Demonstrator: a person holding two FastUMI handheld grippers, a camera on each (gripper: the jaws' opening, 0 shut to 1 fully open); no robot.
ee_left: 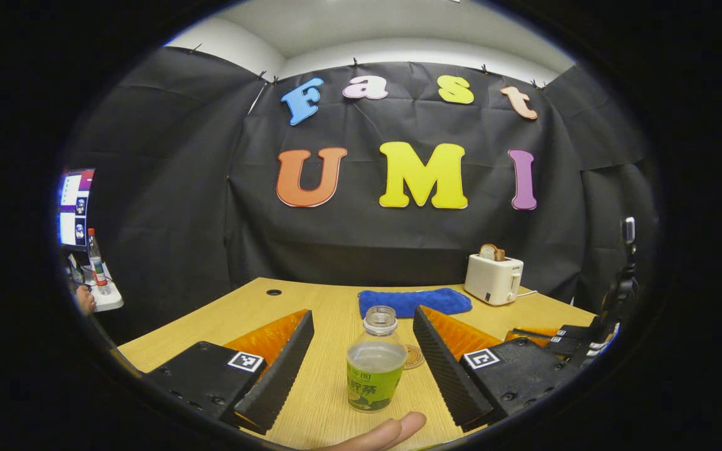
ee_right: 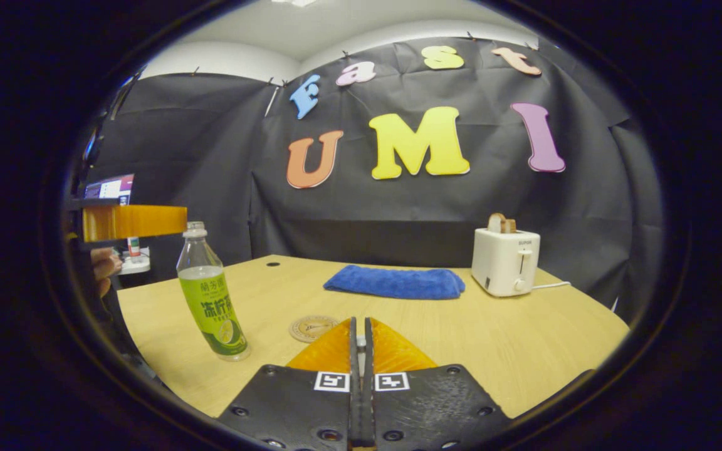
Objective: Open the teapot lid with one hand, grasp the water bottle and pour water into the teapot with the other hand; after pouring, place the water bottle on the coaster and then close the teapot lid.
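We see the left gripper (ee_left: 361, 341) with its jaws spread wide, holding nothing; the clear plastic water bottle with a green label and no cap (ee_left: 375, 360) stands upright on the light wooden table (ee_left: 329, 307) between the two fingers, touching neither. In the right gripper view the same bottle (ee_right: 210, 294) stands at the table's near left part, and the left gripper (ee_right: 132, 222) hangs at neck height just left of it, a hand (ee_right: 104, 266) below it. The bottle is partly filled with clear liquid. The round tan coaster (ee_right: 314, 327) lies flat on the table, near the bottle and apart from it; in the left gripper view it peeks out just behind the bottle's right side (ee_left: 413, 357). Our right gripper (ee_right: 360, 332) has its jaws closed together; we cannot tell if anything sits in the thin slit between them. A fingertip (ee_left: 392, 432) shows at the bottom edge of the left gripper view. Farther back, a folded blue cloth (ee_right: 395, 282) lies on the table, and a white toaster with bread in its slot (ee_right: 505, 260) stands to its right, apart from it
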